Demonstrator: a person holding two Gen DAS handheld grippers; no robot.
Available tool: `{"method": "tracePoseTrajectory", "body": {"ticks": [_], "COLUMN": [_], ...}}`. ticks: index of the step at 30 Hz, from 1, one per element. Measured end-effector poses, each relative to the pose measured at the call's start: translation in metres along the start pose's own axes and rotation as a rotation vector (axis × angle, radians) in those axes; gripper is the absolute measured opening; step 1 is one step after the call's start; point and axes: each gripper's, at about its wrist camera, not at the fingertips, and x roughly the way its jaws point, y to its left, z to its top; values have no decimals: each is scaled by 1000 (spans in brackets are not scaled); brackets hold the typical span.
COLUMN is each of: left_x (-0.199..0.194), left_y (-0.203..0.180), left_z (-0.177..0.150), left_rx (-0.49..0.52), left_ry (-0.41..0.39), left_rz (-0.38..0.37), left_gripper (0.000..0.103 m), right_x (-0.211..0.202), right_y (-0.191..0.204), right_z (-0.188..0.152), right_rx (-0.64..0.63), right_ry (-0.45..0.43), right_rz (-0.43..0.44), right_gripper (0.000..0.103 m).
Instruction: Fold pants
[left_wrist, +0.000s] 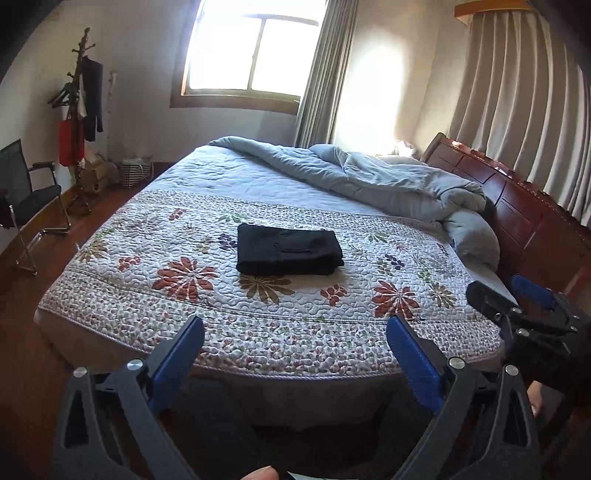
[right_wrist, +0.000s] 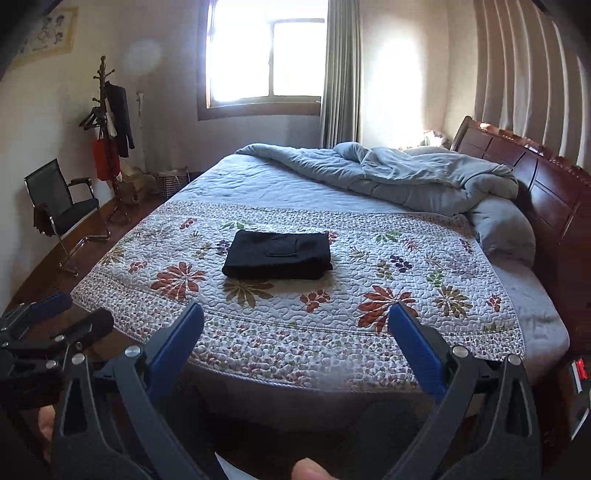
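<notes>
The black pants (left_wrist: 288, 250) lie folded into a neat rectangle on the floral quilt (left_wrist: 184, 302) in the middle of the bed; they also show in the right wrist view (right_wrist: 277, 255). My left gripper (left_wrist: 295, 325) is open and empty, held back off the bed's near edge. My right gripper (right_wrist: 295, 314) is open and empty too, at the same distance. Each gripper shows at the side of the other's view: the right one (left_wrist: 517, 295) and the left one (right_wrist: 55, 314). Neither touches the pants.
A rumpled grey duvet (left_wrist: 388, 177) lies along the far right by the wooden headboard (left_wrist: 517, 206). A black chair (left_wrist: 29, 199), a coat rack (left_wrist: 79, 110) and a basket (left_wrist: 135, 171) stand on the left. Wooden floor surrounds the bed.
</notes>
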Motion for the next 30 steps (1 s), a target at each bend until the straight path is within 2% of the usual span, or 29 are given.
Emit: {"method": "tracePoseTrajectory", "body": {"ticks": [9,12,17,20,30], "left_x": [-15,-11,-2,7,18], "left_y": [0,-1,1,1,5], "left_z": [2,4,8,11,19], "left_rx": [-8,-10,-22,-22,-42], "left_ry": [-31,-20,10,20,49], "left_rz": [30,42,-3,27,46], "left_gripper": [99,99,99,99,99], "right_x": [2,6,12,14,25], "right_y": [-17,-23,-30,-30,-18], "right_z": [-7,-9,-8,-3,16], "right_rx": [13,25,39,39,12], "right_ry": [4,12,20,21,50], "right_rz": [-17,-16,-12,-4,23], "right_gripper": [100,100,100,100,100]}}
